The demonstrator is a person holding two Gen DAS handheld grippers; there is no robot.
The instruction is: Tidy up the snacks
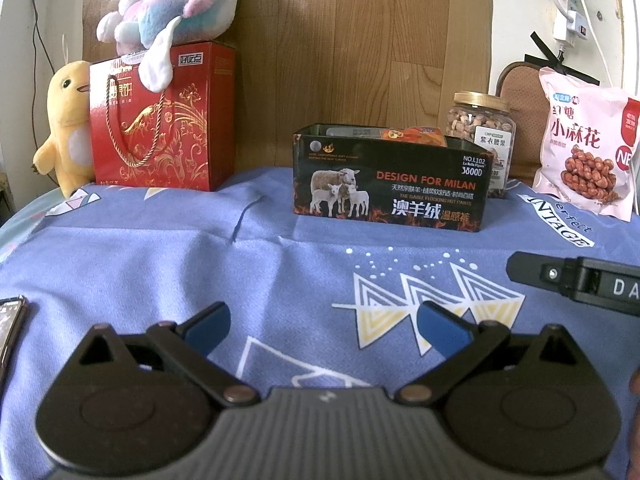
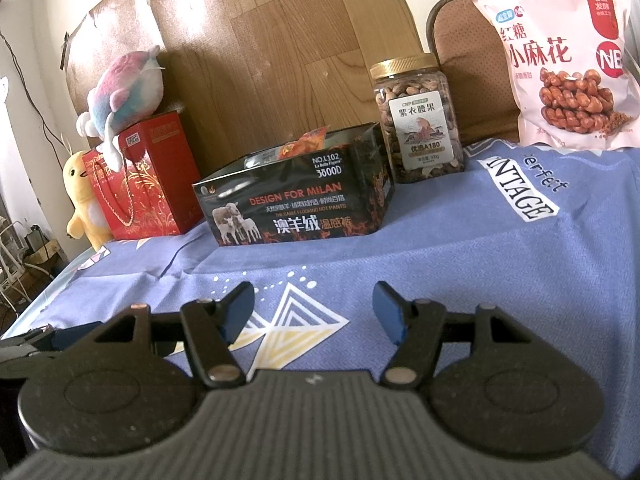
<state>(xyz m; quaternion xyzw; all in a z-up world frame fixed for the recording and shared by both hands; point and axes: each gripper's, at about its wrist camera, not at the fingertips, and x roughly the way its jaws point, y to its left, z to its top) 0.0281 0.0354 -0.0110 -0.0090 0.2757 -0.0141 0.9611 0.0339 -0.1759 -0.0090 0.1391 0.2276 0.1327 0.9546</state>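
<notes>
Here, from the left wrist, the left gripper (image 1: 323, 326) hangs over the blue cloth (image 1: 160, 260) with its blue pads spread wide and nothing between them. The tin (image 1: 390, 184), black and open-topped, stands well ahead near the cloth's far edge, with an orange packet (image 1: 416, 136) already poking out of it. Its long side faces this camera, so its long axis runs left to right across the view. The jar (image 1: 482, 136) stands upright just behind the tin's right end, and the pink bag (image 1: 586, 148) leans upright farther right, apart from both. A tip of the right gripper (image 1: 576, 280) shows at the right edge.

From the right wrist, that gripper (image 2: 313, 316) is likewise open and empty above the cloth. Here the tin (image 2: 296, 204) sits at an angle, its long axis running from near left to far right, its short end turned toward the jar (image 2: 418, 120). The bag (image 2: 560, 60) stands tall, print facing forward, long axis vertical.

The step in hand looks like choosing the next snack, and the bag or jar on the right is the likely pick. For the bag, I would pinch the top seam rather than the puffed middle, which may slip or crush the contents. The jar is probably wider than a comfortable grip, so take it squarely across flat sides, below the lid.
</notes>
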